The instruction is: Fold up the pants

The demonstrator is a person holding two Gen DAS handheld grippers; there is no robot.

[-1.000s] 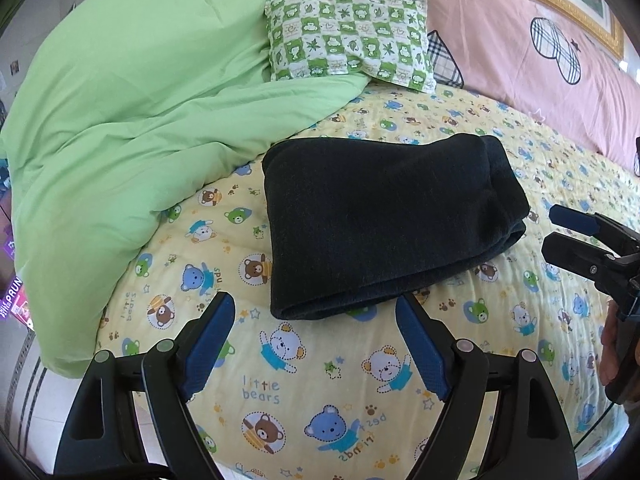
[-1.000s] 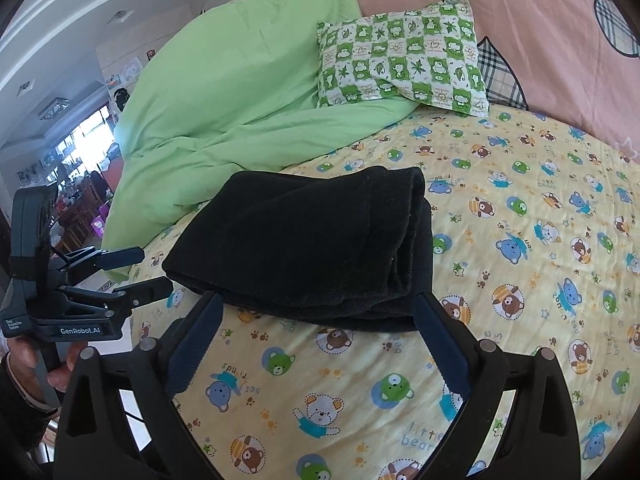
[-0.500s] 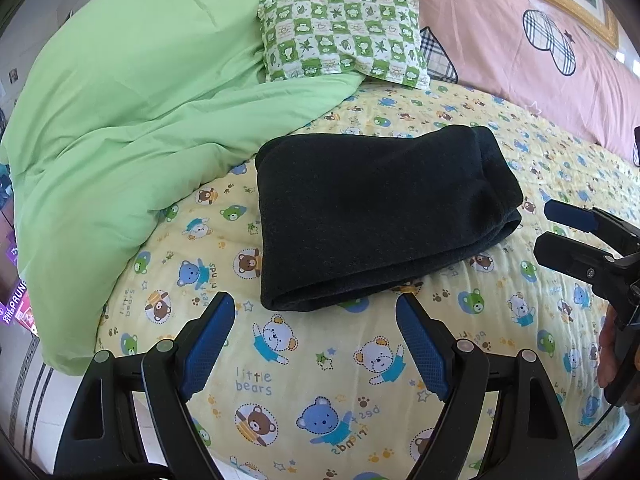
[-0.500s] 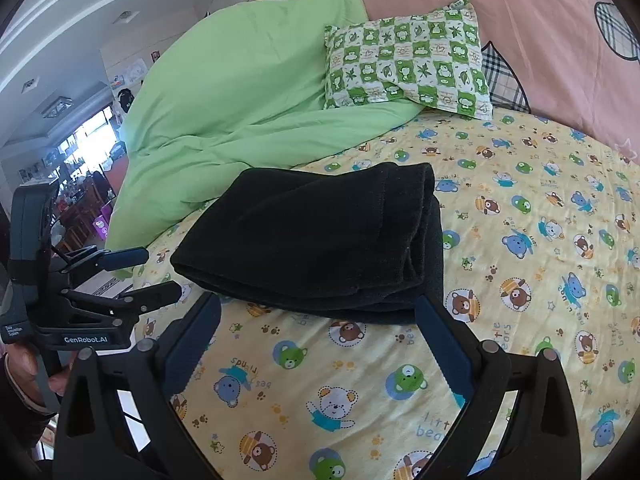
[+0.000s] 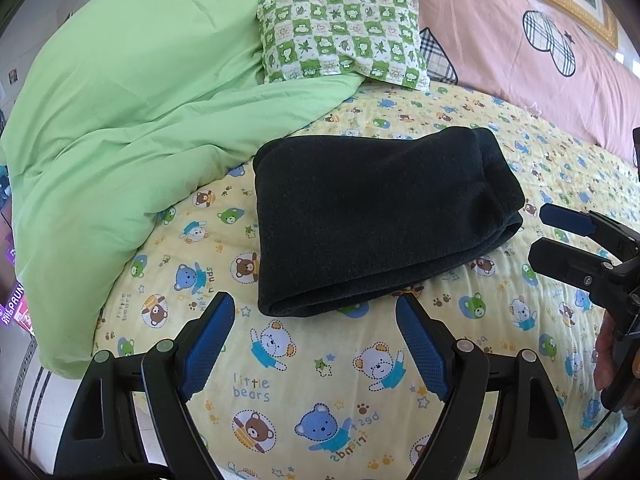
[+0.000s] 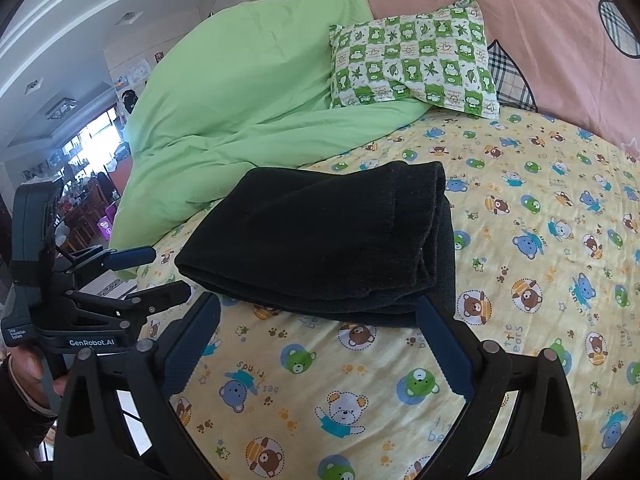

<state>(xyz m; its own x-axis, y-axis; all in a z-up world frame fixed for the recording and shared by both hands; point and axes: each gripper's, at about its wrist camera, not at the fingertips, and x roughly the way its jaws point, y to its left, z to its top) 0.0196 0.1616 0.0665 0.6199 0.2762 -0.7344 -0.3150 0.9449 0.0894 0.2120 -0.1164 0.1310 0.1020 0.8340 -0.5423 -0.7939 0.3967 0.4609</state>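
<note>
The dark pants [image 5: 372,216] lie folded into a thick rectangle on the yellow bear-print sheet [image 5: 320,380]; they also show in the right wrist view [image 6: 328,240]. My left gripper [image 5: 316,340] is open and empty, a little short of the pants' near folded edge. My right gripper [image 6: 320,340] is open and empty, just short of the pants' near edge. Each gripper shows in the other's view: the right one at the right edge [image 5: 560,236], the left one at the left edge [image 6: 160,276]. Neither touches the pants.
A green duvet [image 5: 132,120] is heaped to the left of the pants, nearly touching them. A green checked pillow [image 5: 340,36] lies behind, against a pink headboard cover [image 5: 500,40]. The bed's edge drops off at the lower left [image 5: 40,392].
Both grippers have backed away from the pants a little; the pants sit slightly farther off in both views. The pants have not moved on the sheet.
</note>
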